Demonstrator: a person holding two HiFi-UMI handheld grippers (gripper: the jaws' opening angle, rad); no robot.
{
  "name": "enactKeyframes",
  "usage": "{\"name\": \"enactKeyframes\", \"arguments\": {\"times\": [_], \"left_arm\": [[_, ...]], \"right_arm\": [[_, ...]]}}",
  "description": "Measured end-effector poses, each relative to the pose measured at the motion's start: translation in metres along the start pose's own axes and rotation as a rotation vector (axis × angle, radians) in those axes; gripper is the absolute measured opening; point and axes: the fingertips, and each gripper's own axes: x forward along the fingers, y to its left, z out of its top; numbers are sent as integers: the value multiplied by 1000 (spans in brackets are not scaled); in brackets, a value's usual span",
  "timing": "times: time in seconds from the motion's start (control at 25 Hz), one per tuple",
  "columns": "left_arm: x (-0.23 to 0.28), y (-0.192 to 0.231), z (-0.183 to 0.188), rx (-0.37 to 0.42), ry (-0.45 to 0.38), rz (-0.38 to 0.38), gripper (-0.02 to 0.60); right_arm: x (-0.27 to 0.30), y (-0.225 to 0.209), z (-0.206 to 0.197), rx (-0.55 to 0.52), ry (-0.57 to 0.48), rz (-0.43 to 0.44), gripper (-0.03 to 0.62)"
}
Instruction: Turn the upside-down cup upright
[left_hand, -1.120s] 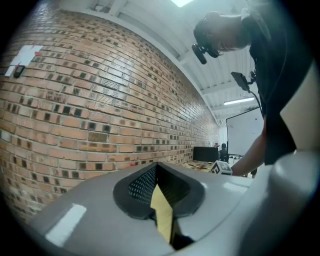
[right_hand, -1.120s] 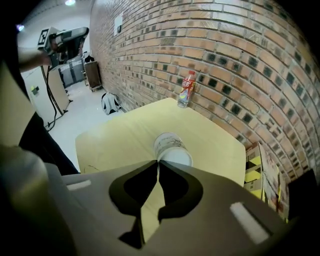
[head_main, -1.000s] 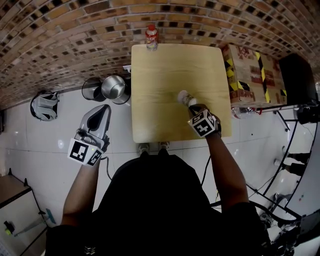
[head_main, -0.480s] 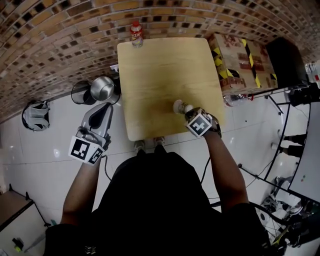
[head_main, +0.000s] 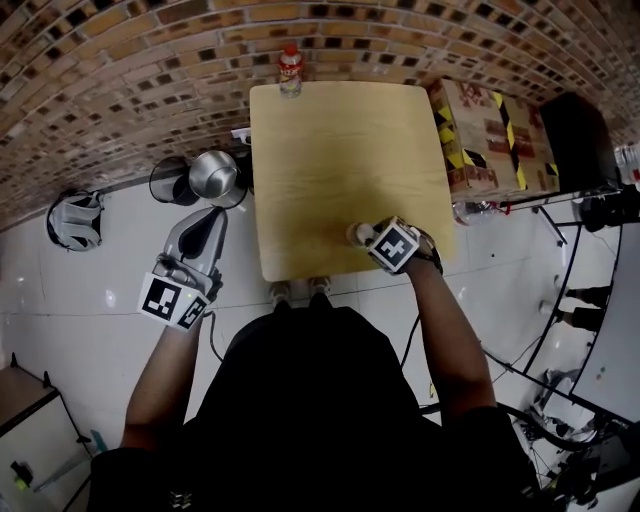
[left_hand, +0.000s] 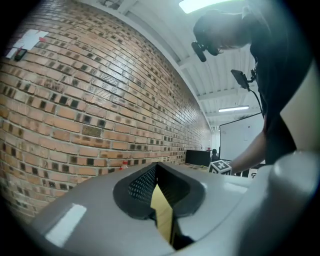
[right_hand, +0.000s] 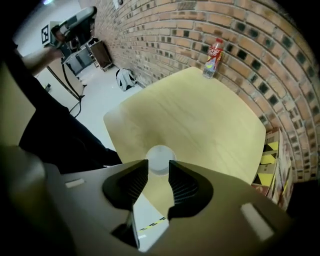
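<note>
At the table's (head_main: 340, 150) near edge, the right gripper's (right_hand: 158, 169) jaws, just opening, stand part-way apart over the white cup (right_hand: 160, 156), seemingly not pressing it.

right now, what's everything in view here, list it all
table: one, pale wood, centre, against brick wall
cup: one, whitish, table's near edge
bottle: one, clear, red cap, table's far edge
cardboard box: one, brown, yellow-black tape, floor right of table
metal pot: one, silver, floor left of table
bag: one, grey-white, floor far left
left gripper: one, grey, beside table, jaws together, empty
right gripper: one, grey, pointing down; jaws just been opening, cup at their gap, unpressed
</note>
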Motion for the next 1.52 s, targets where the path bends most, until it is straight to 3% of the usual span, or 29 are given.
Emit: {"name": "enactKeyframes", "arguments": {"times": [0.12, 0.2, 0.32, 0.4, 0.52, 0.64, 0.8, 1.04, 1.28, 1.52], "left_arm": [[-2, 1, -2, -5, 3, 5, 0], [0, -1, -5, -10, 7, -4, 0], [6, -11, -9, -14, 11, -34, 0], [14, -21, -10, -11, 14, -68, 0], [27, -36, -9, -20, 16, -117, 0], [36, -56, -15, -68, 25, -169, 0], [43, -88, -33, -108, 72, -248, 0], [49, -116, -41, -104, 111, -316, 0], [58, -120, -29, -69, 95, -331, 0], [58, -116, -28, -65, 91, -298, 0]], "right_arm": [[-21, -14, 21, 86, -173, -24, 88], [-47, -26, 45, 176, -385, -19, 39], [-93, -29, 73, 305, -731, 65, 8], [-129, -26, 84, 419, -986, 205, 3], [-182, -28, 86, 620, -1354, 483, 2], [-212, -34, 70, 758, -1598, 666, 2], [-215, -33, 53, 818, -1676, 704, 2], [-206, -29, 39, 846, -1632, 625, 2], [-204, -33, 27, 883, -1628, 596, 2], [-209, -39, 22, 875, -1629, 594, 2]]}}
